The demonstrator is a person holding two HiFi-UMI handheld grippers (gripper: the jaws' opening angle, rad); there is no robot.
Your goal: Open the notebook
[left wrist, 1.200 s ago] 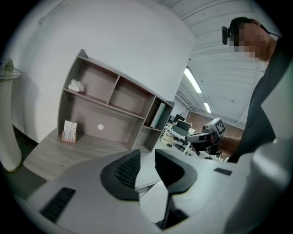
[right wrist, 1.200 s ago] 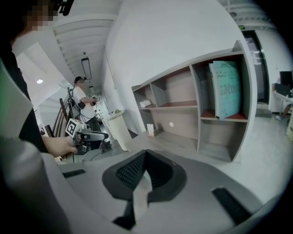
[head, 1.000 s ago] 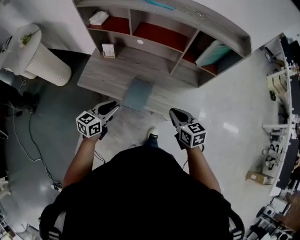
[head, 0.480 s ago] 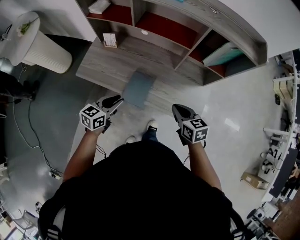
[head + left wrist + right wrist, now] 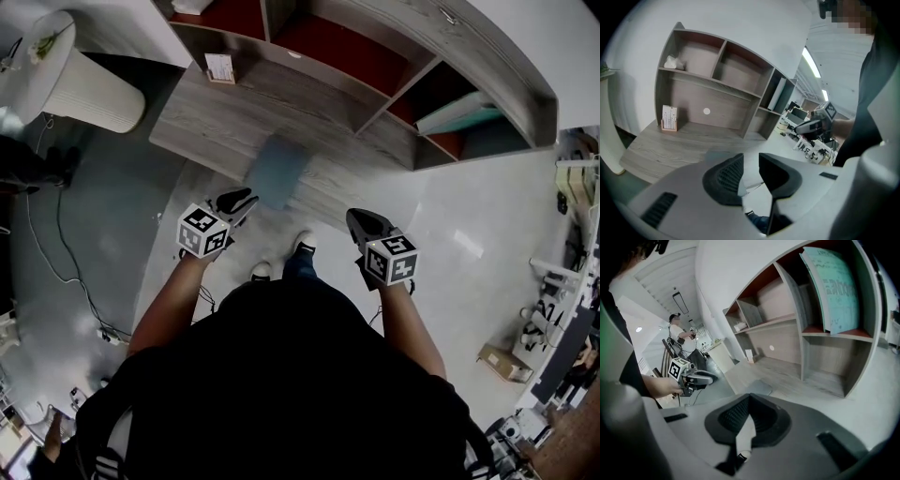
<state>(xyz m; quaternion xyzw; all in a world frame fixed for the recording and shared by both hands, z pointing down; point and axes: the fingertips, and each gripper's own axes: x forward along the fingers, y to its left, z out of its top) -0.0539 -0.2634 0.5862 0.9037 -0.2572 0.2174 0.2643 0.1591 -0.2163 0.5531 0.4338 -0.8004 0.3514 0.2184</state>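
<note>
A closed grey-blue notebook (image 5: 277, 171) lies flat near the front edge of the wooden desk (image 5: 206, 122). My left gripper (image 5: 234, 200) hovers just short of the notebook's near left corner, apart from it. Its jaws stand open with a clear gap and nothing between them (image 5: 751, 161). My right gripper (image 5: 367, 223) hangs over the floor to the right of the notebook, its tips meeting and holding nothing (image 5: 749, 399). The notebook (image 5: 715, 153) shows just beyond the left jaw, and it also lies ahead in the right gripper view (image 5: 757, 387).
The desk carries a shelf unit (image 5: 394, 66) with a teal book (image 5: 473, 117) leaning in a right compartment. A small card holder (image 5: 219, 68) stands at the back left. A white ribbed pedestal (image 5: 89, 89) stands left of the desk. Cables (image 5: 66, 262) trail on the floor.
Both grippers have come down and forward towards the desk's front edge. The left one now sits closer to the notebook's near corner. The jaws look unchanged.
</note>
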